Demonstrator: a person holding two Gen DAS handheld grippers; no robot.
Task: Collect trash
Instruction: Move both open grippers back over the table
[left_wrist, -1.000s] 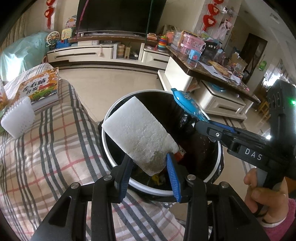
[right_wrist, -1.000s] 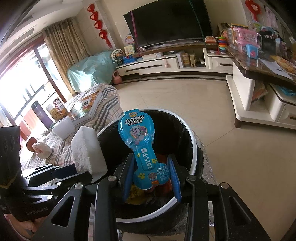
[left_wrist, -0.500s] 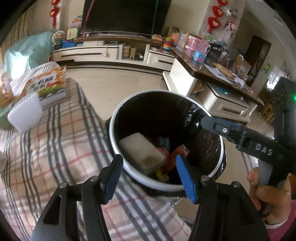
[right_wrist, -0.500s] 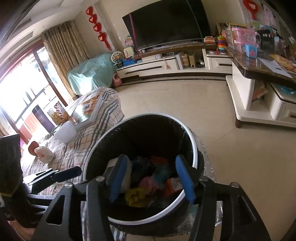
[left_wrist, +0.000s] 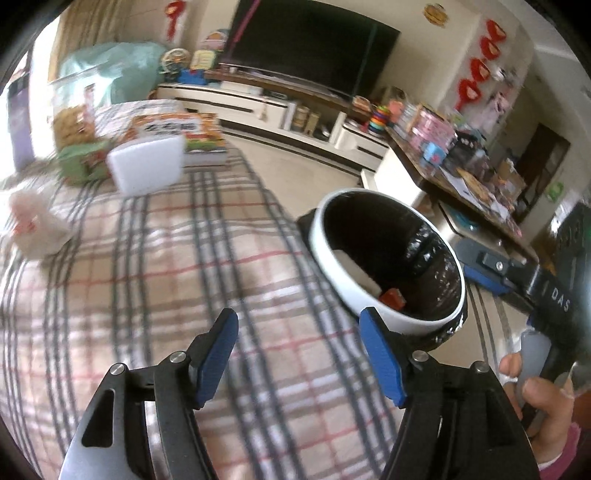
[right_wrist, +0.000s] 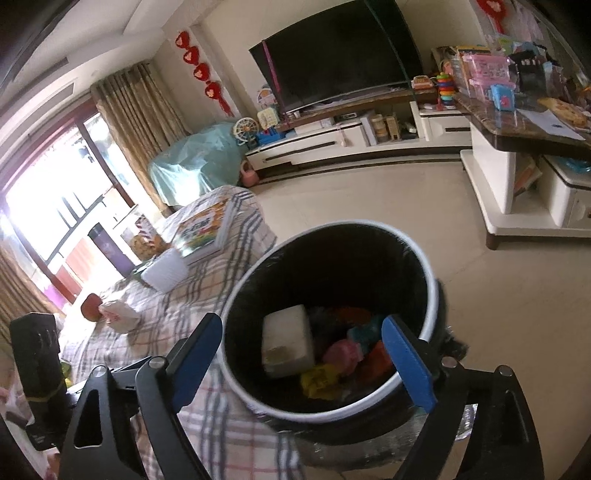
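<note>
The plaid-covered surface (left_wrist: 155, 295) fills the space under and ahead of the left gripper (left_wrist: 299, 354), which tilts downward over the cloth with nothing between its blue pads; its jaws have just been opening and stand well apart. Beside that gripper's right finger sits the trash bin (left_wrist: 332, 251), white-rimmed with a black liner, its near rim just behind the fingertip. The right gripper (right_wrist: 303, 354) points down into the same trash bin (right_wrist: 430, 295), one finger on either side of the near rim, jaws spread wide after just opening, gripping nothing. Between its fingers, down in the bin, lies the white foam block (right_wrist: 286, 341), with mixed coloured wrappers (right_wrist: 343, 354) heaped to the right of it. From the left wrist view the right gripper's black body reaches in from the right over the bin's far side, held by a hand (left_wrist: 543, 402) with a pink cuff at the lower right edge. Ahead and left of the left gripper, well apart from it, a white block (left_wrist: 147, 166) stands on the cloth in front of a book (left_wrist: 199, 136). Further left, a crumpled paper bag (left_wrist: 33, 229) lies blurred.
</note>
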